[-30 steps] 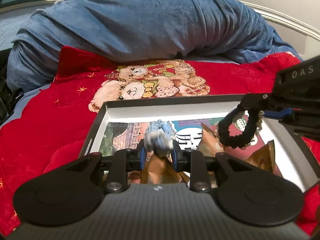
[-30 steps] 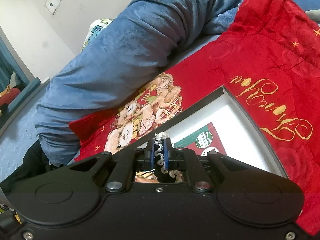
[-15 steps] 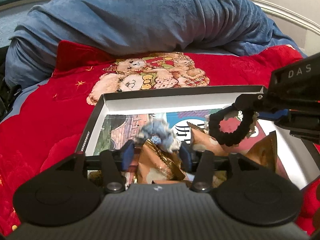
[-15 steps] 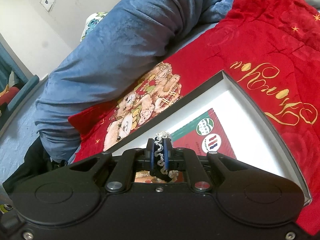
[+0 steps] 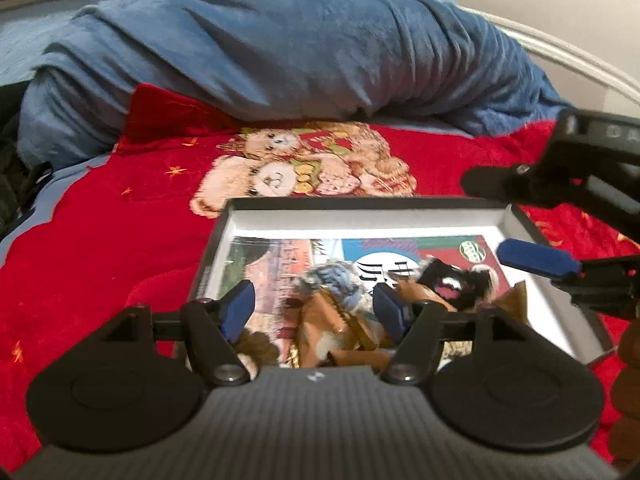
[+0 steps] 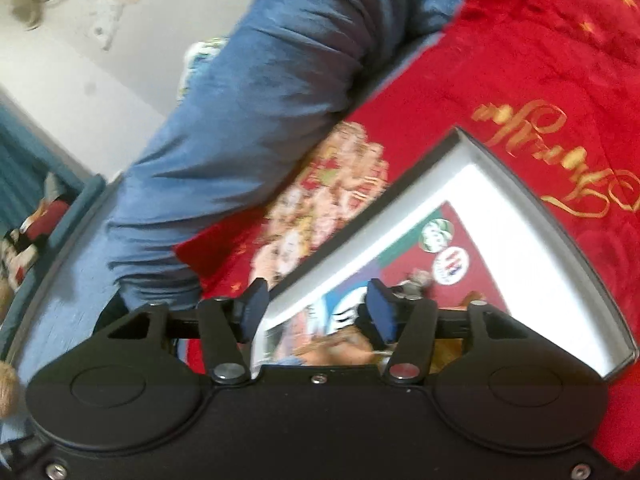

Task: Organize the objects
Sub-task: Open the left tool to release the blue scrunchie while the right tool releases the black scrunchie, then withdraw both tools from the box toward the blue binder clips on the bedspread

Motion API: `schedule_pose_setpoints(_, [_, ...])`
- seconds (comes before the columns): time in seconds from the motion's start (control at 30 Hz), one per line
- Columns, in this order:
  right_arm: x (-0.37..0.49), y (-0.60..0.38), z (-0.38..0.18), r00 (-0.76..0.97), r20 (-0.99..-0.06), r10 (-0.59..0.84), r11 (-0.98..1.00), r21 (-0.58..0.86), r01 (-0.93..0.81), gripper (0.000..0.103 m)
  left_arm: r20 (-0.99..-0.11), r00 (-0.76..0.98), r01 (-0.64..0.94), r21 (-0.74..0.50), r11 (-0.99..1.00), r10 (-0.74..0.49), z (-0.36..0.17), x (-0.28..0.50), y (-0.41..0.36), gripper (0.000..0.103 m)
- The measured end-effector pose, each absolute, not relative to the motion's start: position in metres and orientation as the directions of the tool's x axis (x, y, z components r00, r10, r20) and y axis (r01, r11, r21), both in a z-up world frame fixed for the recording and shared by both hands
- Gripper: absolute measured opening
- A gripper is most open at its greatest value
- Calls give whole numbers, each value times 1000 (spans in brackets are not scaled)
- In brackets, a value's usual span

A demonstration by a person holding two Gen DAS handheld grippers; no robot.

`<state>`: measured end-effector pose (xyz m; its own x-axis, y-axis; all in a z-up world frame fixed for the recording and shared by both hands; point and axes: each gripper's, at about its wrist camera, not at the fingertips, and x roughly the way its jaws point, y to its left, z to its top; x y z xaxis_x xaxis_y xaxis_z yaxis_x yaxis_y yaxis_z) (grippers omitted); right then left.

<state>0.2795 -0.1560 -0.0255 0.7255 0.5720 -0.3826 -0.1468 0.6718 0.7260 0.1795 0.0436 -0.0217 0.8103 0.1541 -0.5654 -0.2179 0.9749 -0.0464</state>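
A shallow black-rimmed box [image 5: 360, 203] with a white inside lies on the red bedspread; it also shows in the right wrist view [image 6: 520, 184]. In it lie a blue-grey scrunchie [image 5: 336, 284], a black scrunchie [image 5: 456, 280], gold wrappers [image 5: 332, 332] and a printed card [image 5: 404, 252]. My left gripper [image 5: 312, 310] is open and empty just above the blue scrunchie. My right gripper [image 6: 316, 306] is open and empty over the box; it enters the left wrist view from the right, where one of its blue fingertips [image 5: 536, 258] shows above the black scrunchie.
A red bedspread [image 5: 100, 248] with a teddy bear print [image 5: 304, 168] covers the bed. A rolled blue blanket [image 5: 280, 52] lies behind the box. A white bed rail [image 5: 560, 56] runs at the back right.
My left gripper opened and dropped the blue scrunchie into the box. My right gripper then opened and let the black scrunchie fall into the box.
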Motion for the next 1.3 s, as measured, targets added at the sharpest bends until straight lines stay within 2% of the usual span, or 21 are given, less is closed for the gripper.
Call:
schedule_pose_setpoints(0.17, [243,-151,12,751,-310,583,690,677,-256,84,-540,824,-243,-58,968,174,-3,154,48,84])
schedule_pose_setpoints(0.3, [212,-159,38,789,-268,553,715,638,-285,90,-517,842,-239,-100,966,155,10,136,40,88])
schedule_pose_setpoints(0.43, [187,-176,50,823,-268,500,745,617,-252,95,-492,864,-182,-110,977,105,15,120,18,90])
schedule_pose_setpoints(0.6, [168,-198,50,845,-309,436,780,598,-184,95,-488,873,-84,-120,989,15,12,109,-16,90])
schedule_pose_setpoints(0.83, [124,-215,40,851,-378,366,850,507,-141,95,-477,877,42,-30,999,-51,2,90,-67,90])
schedule_pose_setpoints(0.93, [110,-219,32,864,-395,312,867,491,-89,95,-486,872,57,-2,998,-51,-4,88,-81,90])
schedule_pose_setpoints(1.13, [122,-221,40,888,-363,283,865,497,-73,95,-505,863,17,-4,1000,-17,-13,92,-75,90])
schedule_pose_setpoints(1.3, [138,-227,25,861,-428,276,856,517,-18,95,-522,853,-3,-22,1000,-9,-23,99,-66,90])
